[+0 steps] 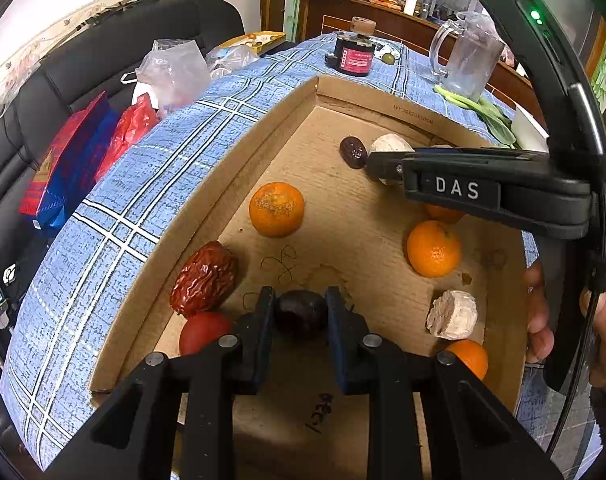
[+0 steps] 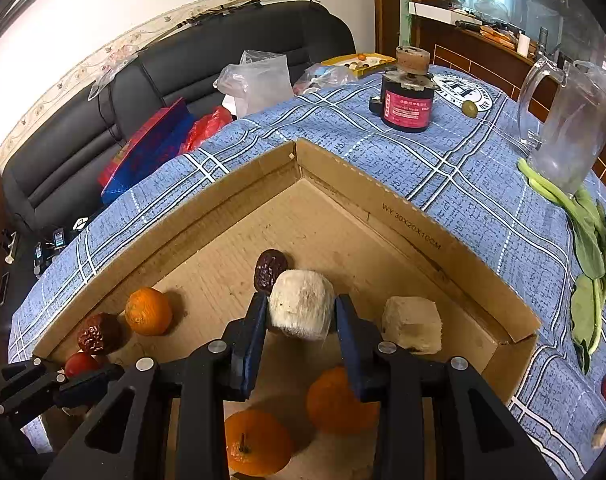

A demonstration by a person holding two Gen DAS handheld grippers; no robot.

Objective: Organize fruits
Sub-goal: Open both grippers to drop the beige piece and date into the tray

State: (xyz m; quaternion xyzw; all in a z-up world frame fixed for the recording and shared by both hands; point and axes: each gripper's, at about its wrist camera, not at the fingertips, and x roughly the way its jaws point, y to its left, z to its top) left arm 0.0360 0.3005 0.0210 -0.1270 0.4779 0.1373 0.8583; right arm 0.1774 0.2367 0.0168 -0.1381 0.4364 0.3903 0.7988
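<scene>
A shallow cardboard box (image 1: 207, 184) on a blue plaid tablecloth holds the fruit. My left gripper (image 1: 301, 312) is shut on a dark purple round fruit (image 1: 301, 312) near the box's front left, beside a red jujube (image 1: 205, 278) and a red tomato (image 1: 203, 332). My right gripper (image 2: 303, 312) is shut on a white cylindrical chunk (image 2: 301, 304), held over the box near a dark dried date (image 2: 269, 270). Several oranges (image 1: 277, 209) (image 1: 434, 249) (image 2: 341, 400) and white chunks (image 1: 451, 315) (image 2: 413, 325) lie inside.
On the cloth behind the box stand a black-and-pink cylinder (image 2: 407, 98), a green grape (image 2: 470, 109) and a clear glass pitcher (image 2: 571, 120). Green leaves (image 2: 587, 248) lie at the right. A black sofa (image 2: 103, 128) with bags stands at the left.
</scene>
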